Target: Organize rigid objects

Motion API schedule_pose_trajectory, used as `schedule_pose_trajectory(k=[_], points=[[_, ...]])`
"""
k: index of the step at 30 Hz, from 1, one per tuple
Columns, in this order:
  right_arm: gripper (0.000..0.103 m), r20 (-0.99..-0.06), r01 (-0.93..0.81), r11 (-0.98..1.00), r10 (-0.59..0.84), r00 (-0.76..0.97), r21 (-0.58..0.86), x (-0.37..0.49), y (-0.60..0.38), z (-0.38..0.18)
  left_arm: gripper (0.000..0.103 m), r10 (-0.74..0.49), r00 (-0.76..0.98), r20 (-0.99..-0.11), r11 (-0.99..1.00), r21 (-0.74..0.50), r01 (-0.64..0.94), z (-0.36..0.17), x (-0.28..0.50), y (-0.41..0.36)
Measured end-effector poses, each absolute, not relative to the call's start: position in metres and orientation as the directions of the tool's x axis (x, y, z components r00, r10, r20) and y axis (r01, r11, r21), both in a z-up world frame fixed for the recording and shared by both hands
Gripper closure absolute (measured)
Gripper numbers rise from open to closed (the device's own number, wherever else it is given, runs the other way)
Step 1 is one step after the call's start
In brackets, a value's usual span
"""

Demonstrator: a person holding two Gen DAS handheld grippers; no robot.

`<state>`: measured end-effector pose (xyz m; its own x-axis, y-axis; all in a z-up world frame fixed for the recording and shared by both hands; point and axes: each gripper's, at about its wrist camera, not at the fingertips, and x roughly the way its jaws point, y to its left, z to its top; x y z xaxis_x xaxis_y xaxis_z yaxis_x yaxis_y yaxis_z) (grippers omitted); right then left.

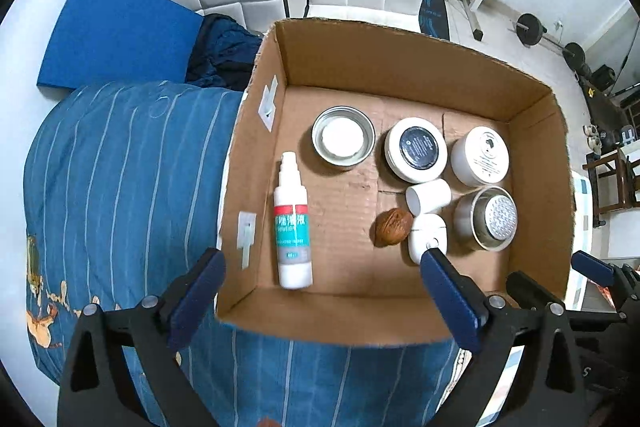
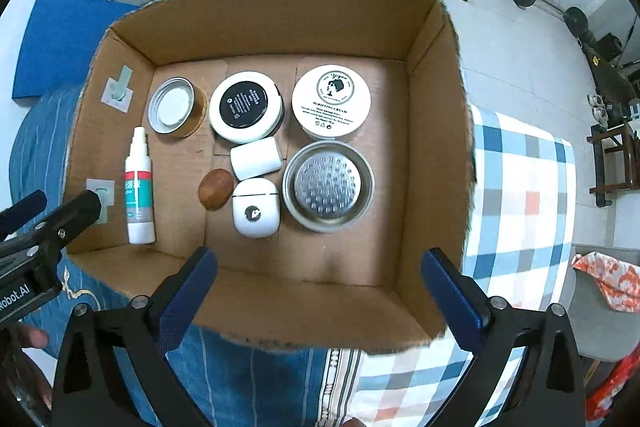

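Claws (image 1: 320, 291) (image 2: 318, 281) gape fully, empty; white plastic spray bottle (image 1: 292, 223) lies at twelve o'clock from left claw, long axis twelve-to-six.

bed (image 1: 120, 155) | cover: blue striped quilt, checked sheet (image 2: 520, 187) to its right | directly on it: open brown cardboard box (image 2: 280, 23), blue foam pad (image 1: 116, 31), dark blue crumpled cloth (image 1: 224, 51)
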<state>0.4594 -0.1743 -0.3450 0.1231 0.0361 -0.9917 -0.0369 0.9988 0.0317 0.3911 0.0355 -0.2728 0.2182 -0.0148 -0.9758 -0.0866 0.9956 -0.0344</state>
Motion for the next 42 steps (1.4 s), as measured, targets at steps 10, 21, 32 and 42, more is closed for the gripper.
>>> schedule_pose_trajectory(k=[10,21,32,42], points=[[0.0,-0.973,-0.019,0.997,0.071,0.222,0.069,0.41,-0.187,-0.292,0.003,0.002,0.358,-0.934,0.997,-0.026,-0.073,-0.207,0.339,0.024],[0.0,-0.907,-0.007,0.997,0.074,0.414,0.078,0.293,-0.208,-0.173,0.003,-0.018,0.509,-0.861,0.999,-0.032,-0.02,-0.103,0.232,0.005],[0.0,-0.854,-0.018,0.995,0.096,0.511,0.101,0.199,-0.218,-0.097,0.003,-0.045,0.59,-0.806,0.998,-0.064,-0.012,-0.042,0.159,0.004],[0.0,-0.828,-0.014,0.993,0.104,0.551,0.115,0.156,-0.225,-0.064,0.003,-0.03,0.635,-0.772,0.998,-0.053,-0.017,-0.014,0.128,0.003]])
